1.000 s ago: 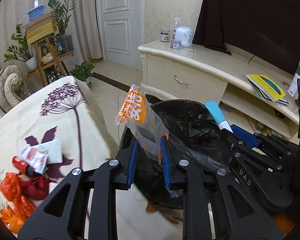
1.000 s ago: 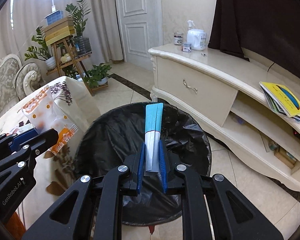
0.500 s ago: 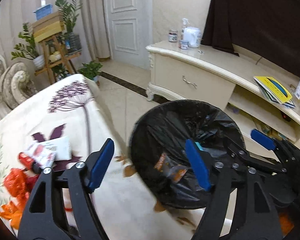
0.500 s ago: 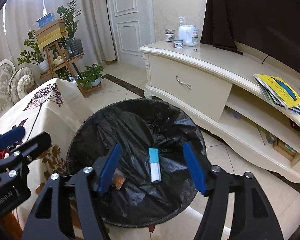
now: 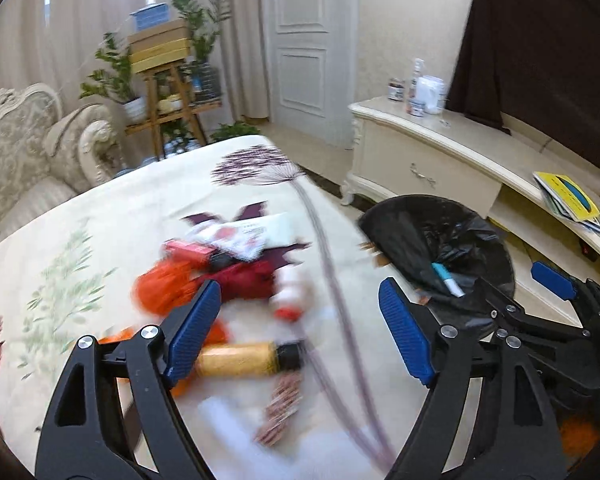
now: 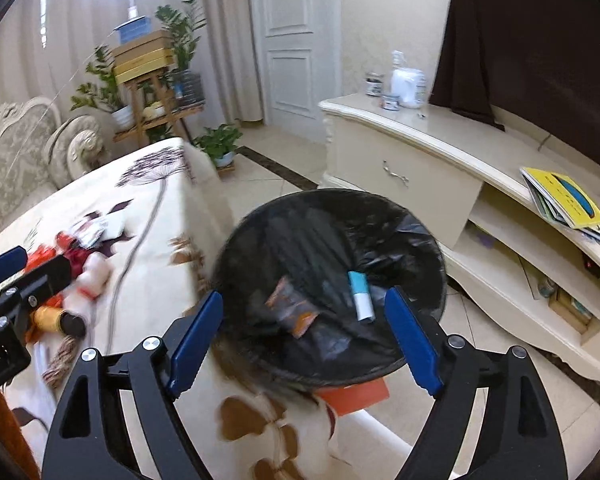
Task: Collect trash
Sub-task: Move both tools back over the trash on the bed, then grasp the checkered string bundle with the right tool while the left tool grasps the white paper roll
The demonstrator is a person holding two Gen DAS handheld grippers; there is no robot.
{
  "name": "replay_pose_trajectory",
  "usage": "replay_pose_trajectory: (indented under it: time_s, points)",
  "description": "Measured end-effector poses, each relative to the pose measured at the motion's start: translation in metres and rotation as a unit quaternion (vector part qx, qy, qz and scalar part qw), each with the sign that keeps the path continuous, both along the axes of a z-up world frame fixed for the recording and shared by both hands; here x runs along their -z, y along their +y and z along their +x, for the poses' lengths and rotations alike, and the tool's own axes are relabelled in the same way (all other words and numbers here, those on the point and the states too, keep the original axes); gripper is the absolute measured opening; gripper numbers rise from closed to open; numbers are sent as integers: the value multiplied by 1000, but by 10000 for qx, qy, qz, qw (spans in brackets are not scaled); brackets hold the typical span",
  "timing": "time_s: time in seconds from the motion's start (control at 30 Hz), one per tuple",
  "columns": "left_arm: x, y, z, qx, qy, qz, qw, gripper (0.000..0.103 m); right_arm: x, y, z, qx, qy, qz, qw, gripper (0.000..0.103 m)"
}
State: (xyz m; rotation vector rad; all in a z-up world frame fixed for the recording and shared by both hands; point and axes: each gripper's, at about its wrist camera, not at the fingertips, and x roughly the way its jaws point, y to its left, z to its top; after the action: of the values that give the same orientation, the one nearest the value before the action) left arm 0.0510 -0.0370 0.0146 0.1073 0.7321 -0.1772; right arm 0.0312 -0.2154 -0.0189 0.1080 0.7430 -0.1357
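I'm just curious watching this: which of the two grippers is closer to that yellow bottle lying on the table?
Left. The left gripper hangs open right over the yellow bottle on the table. The right gripper is open over the trash bin, off to the side.

Both handheld grippers are empty, jaws spread wide apart. The left gripper (image 5: 300,328) points forward and slightly down; its blue-padded fingers (image 5: 194,326) frame blurred ground. The right gripper (image 6: 304,340) sits just right of it, angled downward likewise.
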Motion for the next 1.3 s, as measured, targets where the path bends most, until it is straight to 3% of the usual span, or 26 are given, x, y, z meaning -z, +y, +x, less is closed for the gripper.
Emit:
replay_pose_trajectory:
  time_s: [0.37,0.7,1.0,1.3]
  points:
    - [-4,90,-46,-823,-31,58,9966,85,-3,83,-13,-856,69,3,9963,80]
    - [17,157,-63,-1470,223,40,9889,85,14,143,-6,-1324,429,-44,9902,63]
    - [23,166,-64,-1570,323,-119,9870,85,24,162,-1,-1527,694,-65,9858,49]
    - [26,164,-62,-1547,328,-222,9872,85,18,149,-9,-1355,745,-109,9879,49]
